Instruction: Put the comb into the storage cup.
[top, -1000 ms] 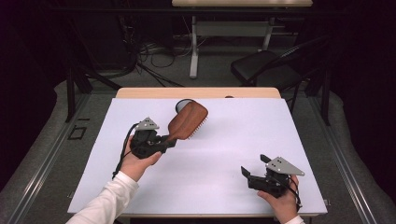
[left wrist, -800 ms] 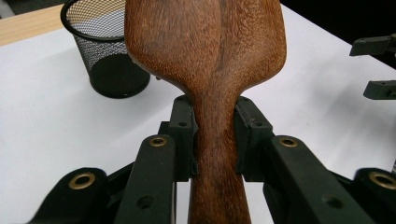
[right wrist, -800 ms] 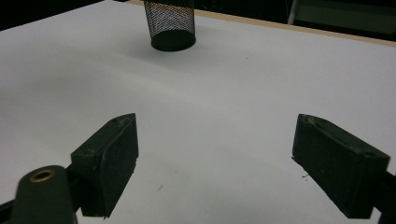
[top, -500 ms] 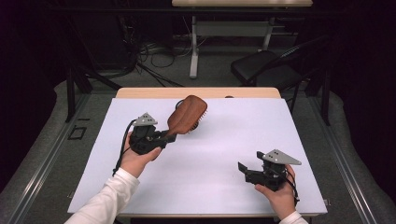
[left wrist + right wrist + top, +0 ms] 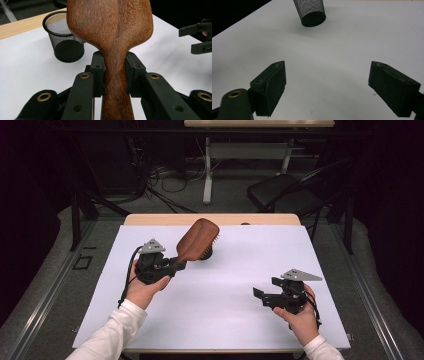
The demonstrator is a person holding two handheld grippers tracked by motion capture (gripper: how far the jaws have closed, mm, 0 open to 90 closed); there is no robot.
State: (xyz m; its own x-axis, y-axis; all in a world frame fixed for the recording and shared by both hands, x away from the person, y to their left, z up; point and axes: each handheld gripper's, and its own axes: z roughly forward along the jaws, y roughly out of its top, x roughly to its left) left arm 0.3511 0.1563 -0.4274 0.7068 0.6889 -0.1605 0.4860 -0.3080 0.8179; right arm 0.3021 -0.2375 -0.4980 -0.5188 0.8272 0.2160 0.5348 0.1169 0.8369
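My left hand-held gripper [image 5: 172,266] clamps the brush [image 5: 197,240] by its handle; the head rises toward 1 o'clock, lifted over the tabletop [image 5: 225,290], just before the cup [image 5: 65,37]. My right hand-held gripper [image 5: 260,293] hangs wide open, empty.

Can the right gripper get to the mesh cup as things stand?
Probably yes. The right gripper is open and holds nothing, and bare white table lies between it and the mesh cup. The brush in the left gripper hangs beside the cup, not across that path.
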